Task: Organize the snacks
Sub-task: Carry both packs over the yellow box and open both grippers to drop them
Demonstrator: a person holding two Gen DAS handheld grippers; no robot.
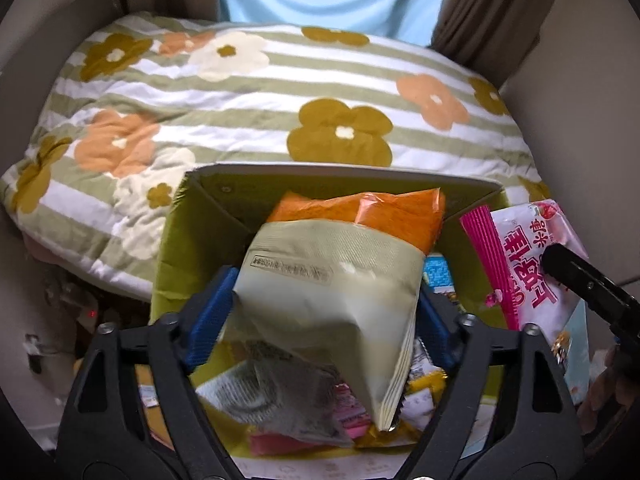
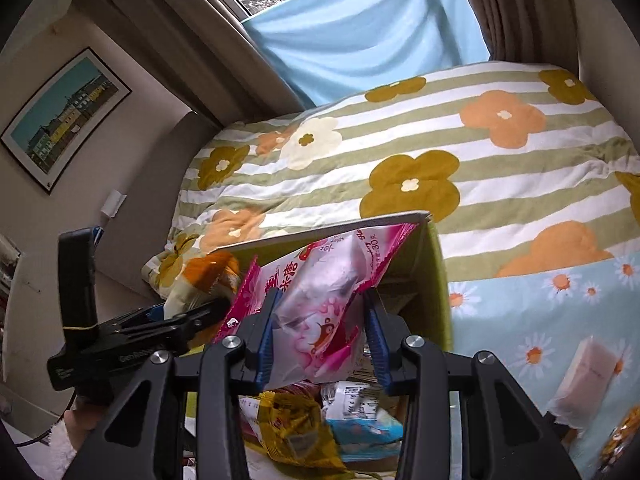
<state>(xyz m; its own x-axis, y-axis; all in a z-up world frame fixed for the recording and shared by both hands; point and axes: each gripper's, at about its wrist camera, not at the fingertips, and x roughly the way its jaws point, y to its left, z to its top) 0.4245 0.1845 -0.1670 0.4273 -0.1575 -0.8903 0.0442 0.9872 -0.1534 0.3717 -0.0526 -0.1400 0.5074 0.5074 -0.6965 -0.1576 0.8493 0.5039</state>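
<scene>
A green box (image 1: 176, 248) with a grey rim stands on the bed and holds several snack packets. My left gripper (image 1: 324, 300) is shut on a beige and orange bag (image 1: 336, 272) and holds it over the box. My right gripper (image 2: 320, 312) is shut on a pink and white candy bag (image 2: 320, 280) at the box's right side; the bag also shows in the left wrist view (image 1: 528, 264). The box's far wall shows in the right wrist view (image 2: 436, 272). Yellow (image 2: 296, 428) and blue (image 2: 364, 436) packets lie inside below it.
A striped flower quilt (image 1: 280, 100) lies behind the box. A pale blue daisy sheet (image 2: 560, 320) lies to the right with a pink-white packet (image 2: 584, 380) on it. A blue curtain (image 2: 360, 32) and a framed picture (image 2: 64, 116) are on the wall.
</scene>
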